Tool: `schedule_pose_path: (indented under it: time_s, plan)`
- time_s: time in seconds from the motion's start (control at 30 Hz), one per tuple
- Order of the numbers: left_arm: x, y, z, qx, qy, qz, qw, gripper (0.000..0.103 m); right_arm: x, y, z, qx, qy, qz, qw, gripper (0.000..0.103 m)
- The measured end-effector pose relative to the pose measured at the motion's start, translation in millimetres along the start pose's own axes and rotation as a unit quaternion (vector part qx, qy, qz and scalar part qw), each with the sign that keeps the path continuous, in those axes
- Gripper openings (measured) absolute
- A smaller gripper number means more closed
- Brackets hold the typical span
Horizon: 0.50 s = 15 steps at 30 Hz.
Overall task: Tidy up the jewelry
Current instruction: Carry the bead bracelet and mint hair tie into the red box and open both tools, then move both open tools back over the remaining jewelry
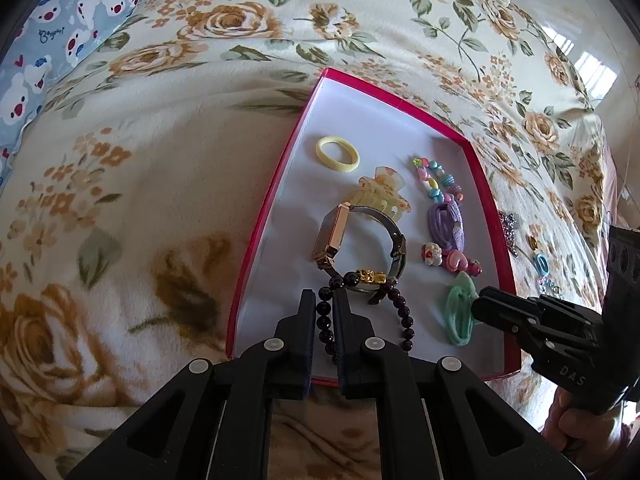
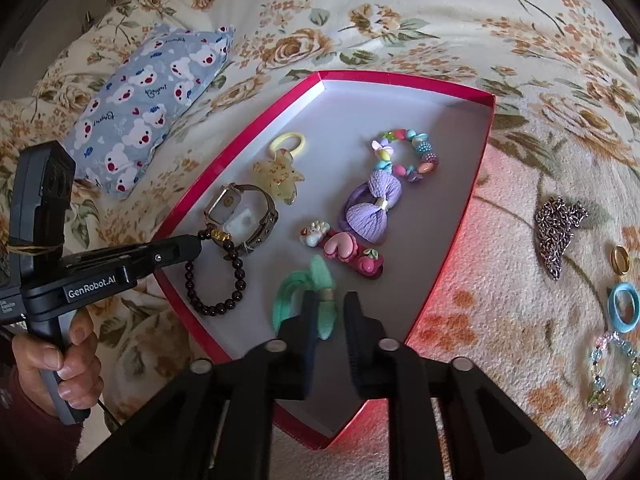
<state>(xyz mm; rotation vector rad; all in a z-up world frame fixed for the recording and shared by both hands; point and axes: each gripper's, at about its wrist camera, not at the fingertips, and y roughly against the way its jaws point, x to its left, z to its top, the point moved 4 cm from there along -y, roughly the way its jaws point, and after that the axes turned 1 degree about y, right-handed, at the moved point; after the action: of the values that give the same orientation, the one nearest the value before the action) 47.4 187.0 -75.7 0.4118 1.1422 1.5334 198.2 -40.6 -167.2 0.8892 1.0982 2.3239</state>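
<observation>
step: placing dark bead bracelet (image 2: 218,280) in red tray (image 1: 472,144), near corner by watch (image 1: 360,244) | left gripper (image 1: 323,304) fingers pinch the strand | right gripper (image 2: 330,312) fingers parted over green hair tie (image 2: 304,296), gripping nothing | next: release, lift clear | room: far tray end bare; chain (image 2: 558,228) and rings on blanket beyond tray's right edge

You see floral blanket (image 1: 140,208) covering bed, cream ground with tan roses, green leaves. Small blue pillow (image 2: 148,108) with white bear print lies on blanket at your far left, well apart from everything else.
</observation>
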Motion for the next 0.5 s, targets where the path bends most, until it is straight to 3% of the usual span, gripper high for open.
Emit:
schedule_pose_path:
  time_s: [0.2, 0.33, 0.5]
  plan:
    - [-4.0, 5.3, -3.5, -0.002, -0.005, 0.005, 1.0, 0.008, -0.9, 13.8, 0.1, -0.019, -0.01, 0.01, 1.0, 0.032]
    - [-8.1, 14.6, -5.4, -0.01, -0.008, 0.007, 0.9999, 0.019, -4.4, 27.0, 0.0, -0.034, -0.017, 0.011, 0.999, 0.033]
    - [-18.6, 30.1, -7.7, -0.026, -0.024, 0.01, 0.9993, 0.021, -17.8, 52.9, -4.2, -0.062, -0.039, 0.012, 0.997, 0.039]
